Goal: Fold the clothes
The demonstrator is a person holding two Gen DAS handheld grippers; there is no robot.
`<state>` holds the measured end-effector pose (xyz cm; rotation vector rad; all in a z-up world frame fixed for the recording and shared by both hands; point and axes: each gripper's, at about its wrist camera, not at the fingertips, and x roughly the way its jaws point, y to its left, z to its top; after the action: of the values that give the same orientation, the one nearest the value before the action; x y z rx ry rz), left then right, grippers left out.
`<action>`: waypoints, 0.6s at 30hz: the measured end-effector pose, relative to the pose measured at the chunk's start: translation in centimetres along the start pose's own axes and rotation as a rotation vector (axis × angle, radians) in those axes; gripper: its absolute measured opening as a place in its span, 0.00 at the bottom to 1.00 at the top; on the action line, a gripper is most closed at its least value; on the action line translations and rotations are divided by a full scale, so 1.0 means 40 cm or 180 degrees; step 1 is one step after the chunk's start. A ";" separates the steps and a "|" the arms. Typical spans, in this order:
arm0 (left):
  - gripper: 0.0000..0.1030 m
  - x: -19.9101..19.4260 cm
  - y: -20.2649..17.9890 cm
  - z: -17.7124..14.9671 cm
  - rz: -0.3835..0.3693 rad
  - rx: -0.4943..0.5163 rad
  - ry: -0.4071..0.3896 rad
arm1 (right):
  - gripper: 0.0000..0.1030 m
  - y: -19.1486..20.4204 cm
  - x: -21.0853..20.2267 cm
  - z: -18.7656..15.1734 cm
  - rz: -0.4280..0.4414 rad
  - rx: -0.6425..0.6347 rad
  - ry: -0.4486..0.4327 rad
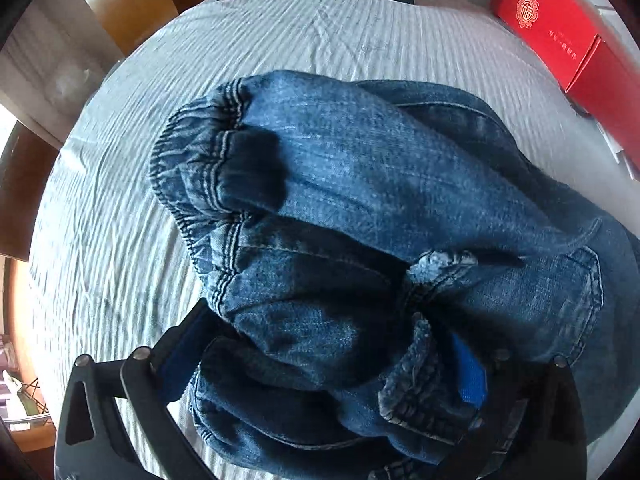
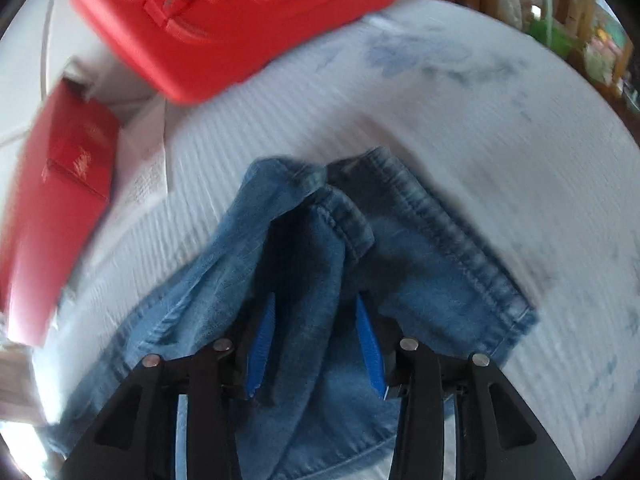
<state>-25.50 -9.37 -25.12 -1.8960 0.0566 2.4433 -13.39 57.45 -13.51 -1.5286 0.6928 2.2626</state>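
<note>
Jeans [image 1: 360, 200] on ribbed white bedsheet [image 1: 120, 220] (red box [image 1: 560, 32] nearby)

The jeans [image 1: 360, 208] are blue denim with a faded wash, bunched in thick folds on the bed [image 1: 120, 184]. The elastic waistband is gathered and stitched in rows. In the right wrist view, a hemmed leg end [image 2: 448, 256] lies flat.

My left gripper [image 1: 320, 364] was clamped on a bunched fold of the blue jeans [image 1: 360, 208], heaped on the striped white bed [image 1: 100, 240]; a red box [image 1: 568, 40] lay far right.
</note>
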 end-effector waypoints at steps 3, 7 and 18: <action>1.00 0.001 0.000 0.003 0.0010 -0.0008 -0.0008 | 0.02 0.057 -0.068 -0.019 -0.0323 -0.0432 -0.0301; 1.00 0.003 -0.001 0.006 0.0018 -0.0052 -0.0039 | 0.06 -0.025 -0.177 -0.047 -0.0359 -0.0086 -0.0634; 1.00 -0.132 0.061 0.044 -0.0379 -0.0235 -0.0235 | 0.29 -0.225 -0.121 -0.139 -0.0055 0.0405 -0.0250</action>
<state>-26.04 -11.79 -19.58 -1.7784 -0.1472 2.4651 -2.67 61.84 -12.64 -1.3745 0.7817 2.2076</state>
